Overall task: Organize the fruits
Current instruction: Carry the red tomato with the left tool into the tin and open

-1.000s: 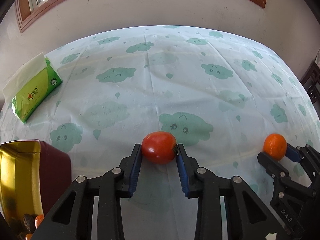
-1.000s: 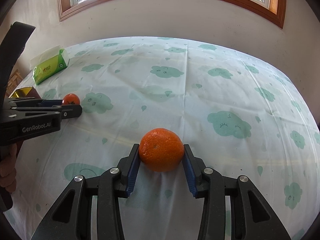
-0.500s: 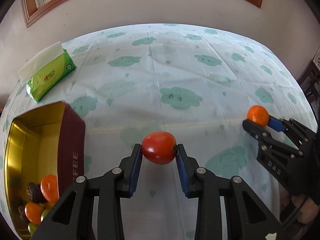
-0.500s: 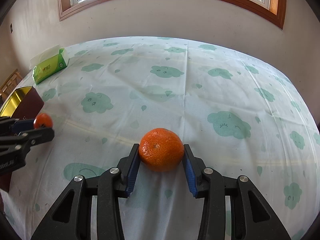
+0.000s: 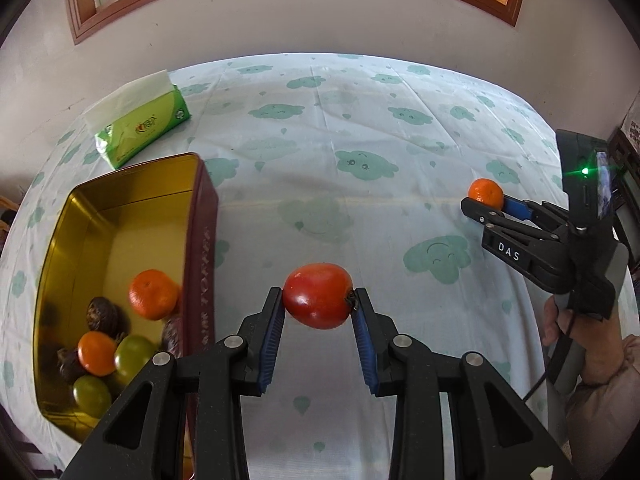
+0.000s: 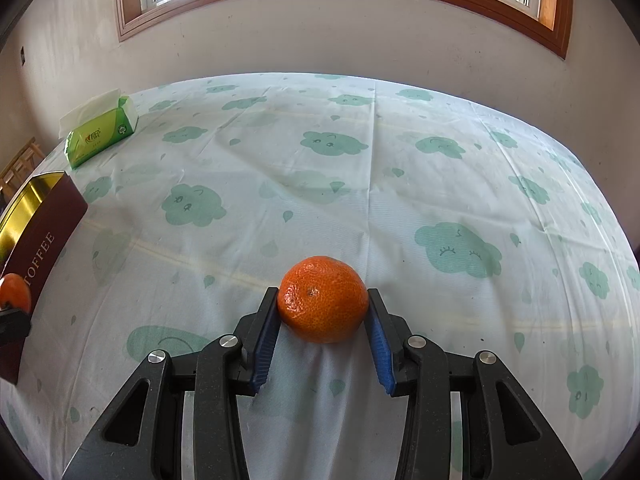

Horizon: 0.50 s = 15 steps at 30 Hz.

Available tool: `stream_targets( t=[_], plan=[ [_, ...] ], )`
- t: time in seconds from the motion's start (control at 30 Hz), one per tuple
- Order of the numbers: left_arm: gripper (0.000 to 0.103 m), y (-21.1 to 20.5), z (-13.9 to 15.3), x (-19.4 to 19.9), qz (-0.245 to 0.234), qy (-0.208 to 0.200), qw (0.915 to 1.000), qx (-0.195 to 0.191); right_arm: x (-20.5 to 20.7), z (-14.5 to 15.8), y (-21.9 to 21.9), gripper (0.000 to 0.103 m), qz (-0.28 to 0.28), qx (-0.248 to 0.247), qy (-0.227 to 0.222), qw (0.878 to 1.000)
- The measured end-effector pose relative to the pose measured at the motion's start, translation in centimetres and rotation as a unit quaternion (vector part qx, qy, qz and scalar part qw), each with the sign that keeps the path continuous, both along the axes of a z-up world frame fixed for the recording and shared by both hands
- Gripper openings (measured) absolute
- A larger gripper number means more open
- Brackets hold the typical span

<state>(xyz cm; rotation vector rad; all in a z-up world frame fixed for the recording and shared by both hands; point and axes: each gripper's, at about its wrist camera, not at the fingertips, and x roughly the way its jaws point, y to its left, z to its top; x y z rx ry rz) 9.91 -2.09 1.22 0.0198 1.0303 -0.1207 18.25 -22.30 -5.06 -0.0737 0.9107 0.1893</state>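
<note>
Carrying the red tomato-like fruit toward the tin is the step in hand, and the left gripper has it pinched firmly between its blue pads, jaws drawn in close on the fruit's two sides. The fruit hangs clear of the cloud-print tablecloth, just to the right of the tin's maroon wall, not yet over the gold interior.

To finish well, the fruit should cross that wall with room to spare — the rim stands up beside it — and then come down over the bare gold floor at the far end. The near end is crowded: two mandarins, green grapes and some dark brown fruit lie bunched there. Letting go low, close above the floor, would probably spare the soft skin a bruise and stop it rolling into the others.

Off to the right, the right gripper is closed on a mandarin, pads pressed to its flanks, the fruit at or just above the cloth — which of the two I cannot tell. It is best kept where it is until the tin is free. A green tissue pack lies beyond the tin, out of the way.
</note>
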Motion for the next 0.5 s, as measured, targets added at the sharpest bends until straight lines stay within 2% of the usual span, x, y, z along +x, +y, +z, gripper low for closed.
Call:
stream_targets(
  t=[0.27, 0.5],
  plan=[
    [0.03, 2.6, 1.6, -1.5, 0.023, -0.014, 0.9996, 0.004, 0.0, 0.0, 0.0, 0.043, 0.0, 0.0, 0.0, 1.0],
    [0.03, 6.4, 2.6, -2.2, 0.058, -0.024, 0.998, 0.009, 0.0, 0.0, 0.0, 0.043, -0.001, 0.0, 0.0, 1.0]
  ],
)
